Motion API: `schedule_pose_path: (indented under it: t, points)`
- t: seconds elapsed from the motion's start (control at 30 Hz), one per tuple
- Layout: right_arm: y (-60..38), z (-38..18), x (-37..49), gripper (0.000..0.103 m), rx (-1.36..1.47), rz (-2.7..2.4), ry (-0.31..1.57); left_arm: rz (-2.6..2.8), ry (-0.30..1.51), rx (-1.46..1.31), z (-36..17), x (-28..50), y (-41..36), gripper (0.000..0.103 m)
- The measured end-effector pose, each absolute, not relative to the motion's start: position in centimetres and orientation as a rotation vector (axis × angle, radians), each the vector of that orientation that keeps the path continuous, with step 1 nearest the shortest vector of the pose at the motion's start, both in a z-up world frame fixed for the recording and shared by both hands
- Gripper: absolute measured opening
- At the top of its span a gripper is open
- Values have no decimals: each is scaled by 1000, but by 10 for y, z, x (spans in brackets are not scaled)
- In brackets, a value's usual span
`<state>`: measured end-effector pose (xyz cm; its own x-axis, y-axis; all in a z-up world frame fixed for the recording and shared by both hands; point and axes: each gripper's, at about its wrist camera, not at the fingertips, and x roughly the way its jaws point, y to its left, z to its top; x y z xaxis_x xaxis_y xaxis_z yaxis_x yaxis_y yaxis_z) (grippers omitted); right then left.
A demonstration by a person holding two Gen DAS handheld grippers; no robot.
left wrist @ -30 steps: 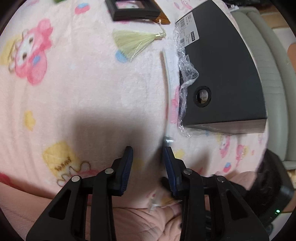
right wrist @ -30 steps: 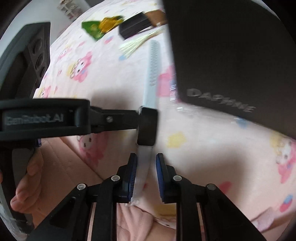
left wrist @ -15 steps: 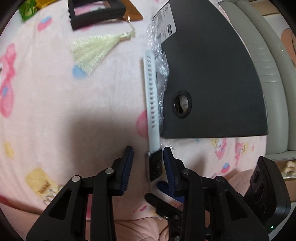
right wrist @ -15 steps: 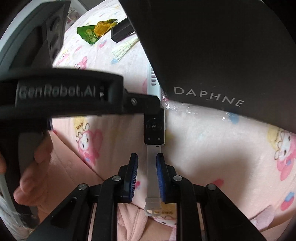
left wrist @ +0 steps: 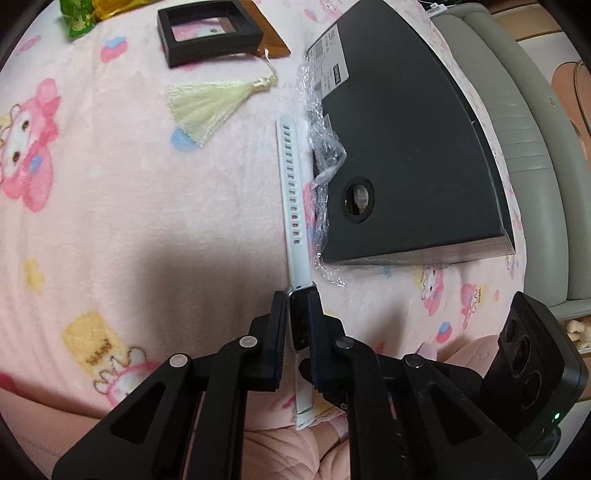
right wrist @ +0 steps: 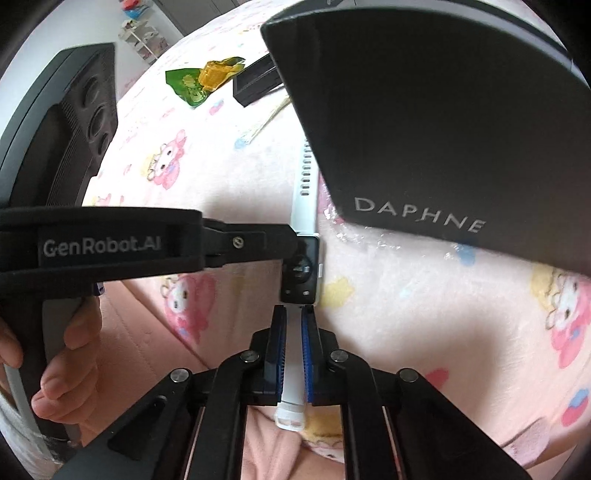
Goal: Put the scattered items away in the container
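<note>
A smartwatch with a black face and a white perforated strap (left wrist: 293, 192) lies stretched out on the pink cartoon blanket beside a black DAPHNE box (left wrist: 406, 147). My left gripper (left wrist: 297, 317) is shut on the watch's black body. My right gripper (right wrist: 293, 345) is shut on the short white strap end (right wrist: 292, 354), just below the watch face (right wrist: 301, 269). The left gripper's finger reaches in from the left in the right wrist view (right wrist: 251, 240). The box (right wrist: 443, 122) shows no opening from either view.
A pale tassel (left wrist: 207, 103), a black frame case (left wrist: 208, 33) with a brown piece behind it, and green and yellow wrappers (left wrist: 79, 14) lie further back on the blanket. Crinkled plastic film (left wrist: 321, 147) hangs off the box's near side. A grey padded edge (left wrist: 532, 147) runs along the right.
My left gripper moved in over the watch and closed on its body. My right gripper kept hold of the strap end throughout. The watch now lies nearer the box.
</note>
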<state>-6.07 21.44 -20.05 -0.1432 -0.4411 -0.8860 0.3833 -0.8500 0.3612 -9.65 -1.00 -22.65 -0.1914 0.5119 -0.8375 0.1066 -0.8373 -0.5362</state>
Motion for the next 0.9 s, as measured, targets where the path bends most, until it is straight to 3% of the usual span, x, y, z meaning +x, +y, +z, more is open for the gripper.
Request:
schedule_pose_path:
  t: [0.17, 0.27, 0.5, 0.6, 0.9]
  points:
    - [199, -213, -73, 13, 1603, -2038, -48, 2062, -781, -1826, -237, -99, -11, 10]
    - [183, -223, -80, 13, 1598, -2048, -59, 2016, -829, -1836, -242, -101, -14, 18]
    - [172, -209, -81, 16, 1567, -2131, -10, 1988, -870, -1835, -246, -100, -16, 19]
    - [172, -215, -86, 16, 1589, -2141, -25, 1972, -890, -1841, -249, -100, -13, 25]
    - [169, -219, -88, 23, 1548, -2116, -38, 1965, -893, -1805, -243, -95, -13, 26]
